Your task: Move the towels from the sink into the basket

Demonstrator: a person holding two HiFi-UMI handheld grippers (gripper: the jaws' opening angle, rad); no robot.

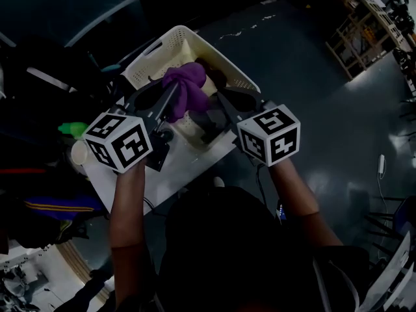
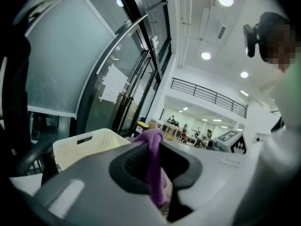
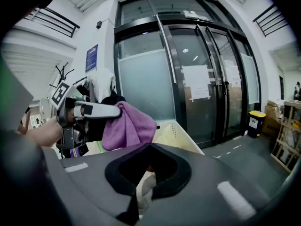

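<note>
The person's forearms [image 1: 127, 213] reach forward from the near edge of the head view, each ending in a marker cube [image 1: 118, 142] that hides the hand behind it. Beyond the cubes both grippers point at the cream perforated basket [image 1: 170, 39], which stands at the far end of a white counter [image 1: 188, 168].

The left gripper [image 2: 153, 149] has its jaws clamped on a fold of the purple towel [image 1: 188, 86]. The cloth is pinched near its top, so the rest hangs in a loose bunch. It hangs above the basket's near half, clear of the rim. That looks like a carry position, held high enough for the trailing cloth to pass the wall before it is let go.

The right gripper [image 3: 148, 166] sits just to the right of the towel, also at the basket's near side, with its jaws pressed together. A pale patch [image 3: 143, 192] shows below the slit between them. I cannot tell whether it is cloth or something lying beyond. This gripper seems to be riding alongside, not helping with the purple towel.

The sink itself cannot be made out clearly in any view.
</note>
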